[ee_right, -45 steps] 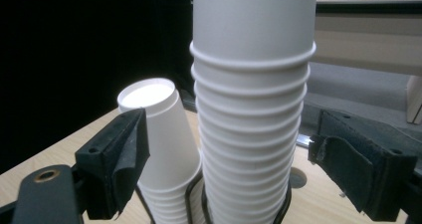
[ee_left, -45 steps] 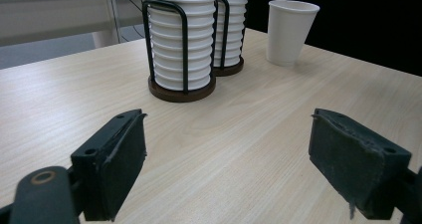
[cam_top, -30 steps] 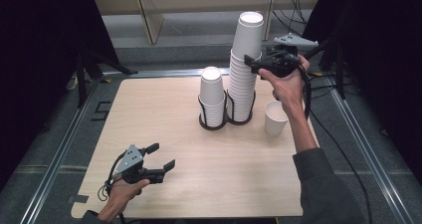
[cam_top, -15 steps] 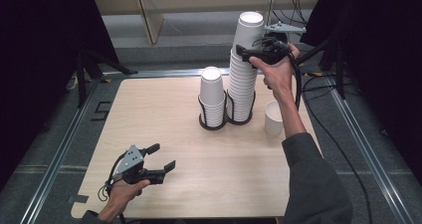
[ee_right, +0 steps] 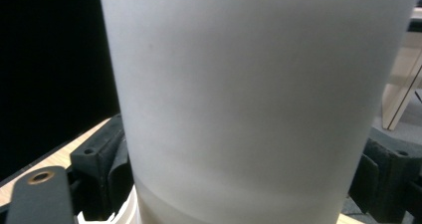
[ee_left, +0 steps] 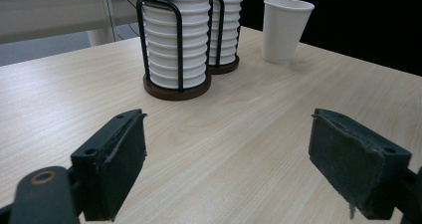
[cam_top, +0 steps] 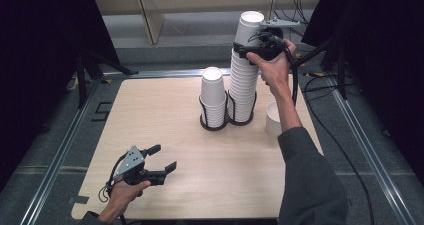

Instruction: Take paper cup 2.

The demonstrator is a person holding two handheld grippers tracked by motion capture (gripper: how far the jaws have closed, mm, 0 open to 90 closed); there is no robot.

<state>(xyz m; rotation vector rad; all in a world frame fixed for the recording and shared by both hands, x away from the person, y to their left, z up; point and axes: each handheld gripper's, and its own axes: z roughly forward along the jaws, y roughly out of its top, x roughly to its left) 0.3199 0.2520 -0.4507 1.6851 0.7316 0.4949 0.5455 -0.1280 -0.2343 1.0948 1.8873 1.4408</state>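
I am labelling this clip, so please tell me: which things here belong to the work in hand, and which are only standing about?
In the work:
- right gripper, jaws around the top white paper cup
- tall stack of white paper cups in a black wire holder

Standing about:
- shorter cup stack in its wire holder
- single white paper cup
- left gripper, open, holding nothing

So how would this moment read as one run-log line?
right tool: around top cup of tall stack | left tool: open, idle | loose cup: on table

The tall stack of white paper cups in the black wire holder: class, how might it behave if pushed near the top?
The tall stack of white paper cups rises far above its black wire holder, so it would probably lean or topple. Thin paper cups look light and may dent under the right gripper.
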